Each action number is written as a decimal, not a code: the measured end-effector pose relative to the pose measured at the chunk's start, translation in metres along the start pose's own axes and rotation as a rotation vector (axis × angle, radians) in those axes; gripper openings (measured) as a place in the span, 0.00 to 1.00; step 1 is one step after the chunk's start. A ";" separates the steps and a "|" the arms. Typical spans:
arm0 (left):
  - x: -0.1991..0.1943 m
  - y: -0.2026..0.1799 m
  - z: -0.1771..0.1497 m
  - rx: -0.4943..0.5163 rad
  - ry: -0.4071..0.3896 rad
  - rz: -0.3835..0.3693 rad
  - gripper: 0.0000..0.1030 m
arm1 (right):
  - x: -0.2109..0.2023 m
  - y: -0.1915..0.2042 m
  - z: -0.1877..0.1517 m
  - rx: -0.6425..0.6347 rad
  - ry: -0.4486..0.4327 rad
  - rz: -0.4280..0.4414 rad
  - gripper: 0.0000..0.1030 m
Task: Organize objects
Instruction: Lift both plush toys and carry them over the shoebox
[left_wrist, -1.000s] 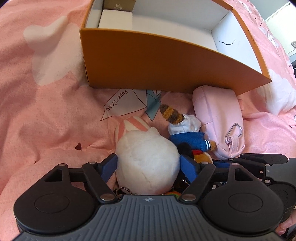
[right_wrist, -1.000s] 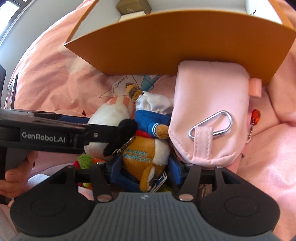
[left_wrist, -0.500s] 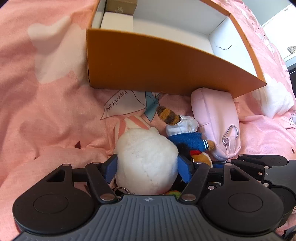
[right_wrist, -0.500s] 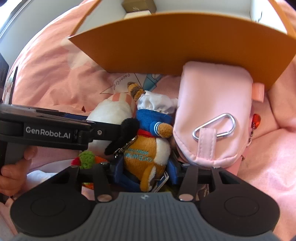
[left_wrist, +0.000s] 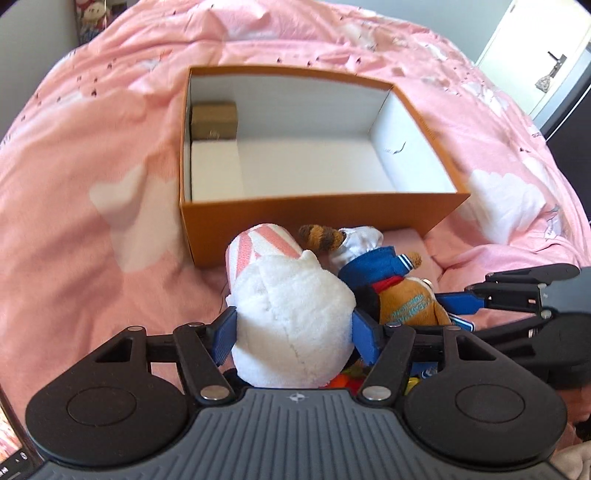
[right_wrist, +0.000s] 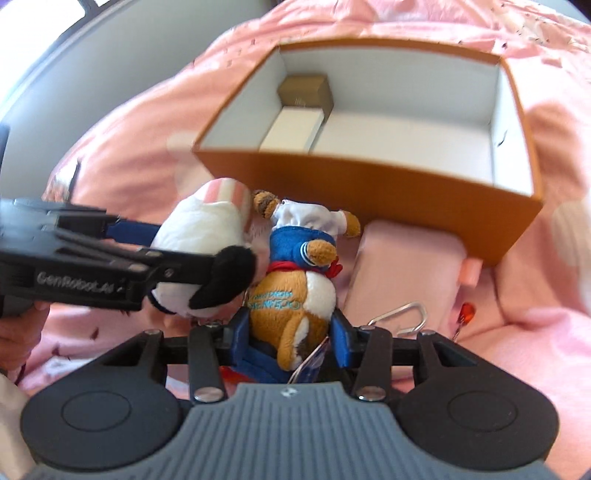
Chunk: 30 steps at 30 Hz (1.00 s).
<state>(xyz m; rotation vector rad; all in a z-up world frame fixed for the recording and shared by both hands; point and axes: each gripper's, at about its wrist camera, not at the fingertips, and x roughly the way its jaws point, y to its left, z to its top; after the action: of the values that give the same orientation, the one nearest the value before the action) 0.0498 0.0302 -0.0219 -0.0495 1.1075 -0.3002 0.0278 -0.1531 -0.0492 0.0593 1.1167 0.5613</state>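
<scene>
My left gripper (left_wrist: 293, 326) is shut on a white plush toy (left_wrist: 291, 314) with pink-striped ears and holds it above the bed, in front of the orange box (left_wrist: 306, 218). My right gripper (right_wrist: 291, 332) is shut on a brown plush toy (right_wrist: 295, 291) in a blue sailor top, side by side with the white plush toy (right_wrist: 199, 229). The brown plush toy also shows in the left wrist view (left_wrist: 399, 295). The box (right_wrist: 369, 181) is open, with a brown carton (right_wrist: 306, 90) and a white carton (right_wrist: 291, 129) in its left end.
A pink pouch (right_wrist: 402, 273) with a metal carabiner (right_wrist: 402, 315) lies on the pink bedspread (left_wrist: 92, 192) against the box's near wall. A door (left_wrist: 535, 55) stands at the far right. The box's right part holds nothing.
Both grippers have risen with their plush toys off the bed. The box now shows from above, with its inside in view. The pink pouch stays on the bedspread.
</scene>
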 end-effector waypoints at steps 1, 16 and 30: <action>-0.005 -0.001 0.002 0.006 -0.015 -0.004 0.71 | -0.004 -0.002 0.002 0.007 -0.012 0.003 0.45; -0.048 -0.019 0.038 0.068 -0.227 -0.068 0.71 | -0.071 -0.011 0.040 0.040 -0.220 0.048 0.45; -0.042 -0.031 0.087 0.153 -0.352 -0.053 0.71 | -0.089 -0.026 0.080 0.058 -0.370 0.000 0.45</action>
<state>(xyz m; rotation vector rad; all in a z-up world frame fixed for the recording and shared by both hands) 0.1030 0.0024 0.0593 0.0044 0.7331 -0.4062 0.0788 -0.1977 0.0531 0.2054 0.7717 0.4936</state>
